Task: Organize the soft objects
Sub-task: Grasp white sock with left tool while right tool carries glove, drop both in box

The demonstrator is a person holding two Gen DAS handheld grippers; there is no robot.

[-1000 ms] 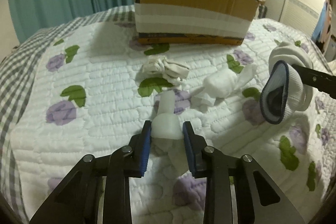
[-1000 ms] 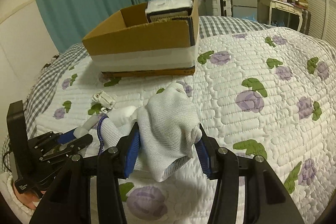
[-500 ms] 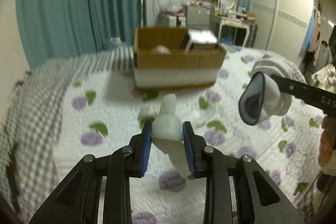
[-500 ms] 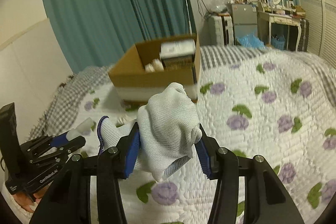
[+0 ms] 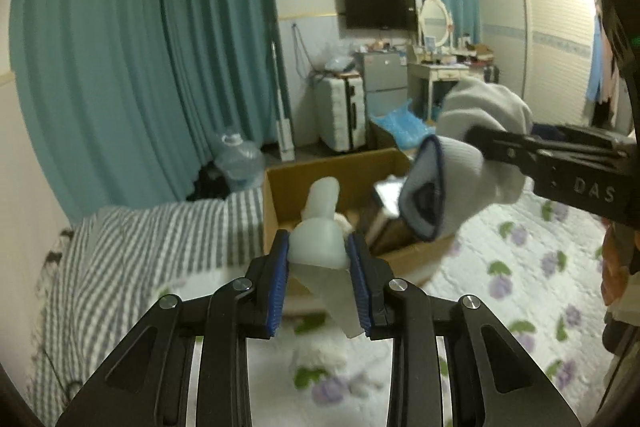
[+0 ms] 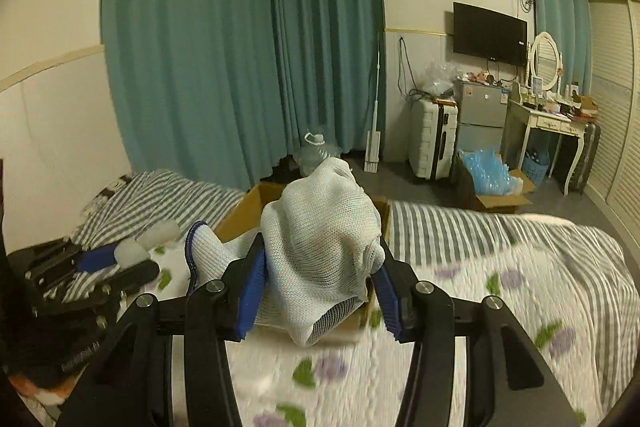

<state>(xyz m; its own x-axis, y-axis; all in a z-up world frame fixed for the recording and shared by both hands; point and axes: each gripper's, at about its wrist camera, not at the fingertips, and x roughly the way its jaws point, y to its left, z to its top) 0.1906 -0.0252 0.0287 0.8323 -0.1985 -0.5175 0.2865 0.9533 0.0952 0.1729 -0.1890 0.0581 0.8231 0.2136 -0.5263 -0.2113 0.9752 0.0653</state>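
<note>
My left gripper (image 5: 318, 263) is shut on a rolled white sock (image 5: 318, 235) and holds it in the air just short of the open cardboard box (image 5: 280, 187) on the bed. My right gripper (image 6: 320, 267) is shut on a bundled white sock with a blue cuff (image 6: 320, 243), also lifted, in front of the same box (image 6: 256, 199). In the left wrist view that sock (image 5: 460, 171) hangs over the box's right side. The left gripper with its sock (image 6: 132, 251) shows at the left of the right wrist view.
The bed has a white quilt with purple flowers (image 5: 520, 275) and a grey striped cover (image 5: 160, 239). Another white sock (image 5: 320, 359) lies on the quilt below my left gripper. The box holds a book-like object (image 5: 390, 195). Curtains, a suitcase and a dresser stand beyond.
Both grippers have risen off the quilt and moved toward the box, each still holding its sock. The views now look across the room instead of down at the bed.
</note>
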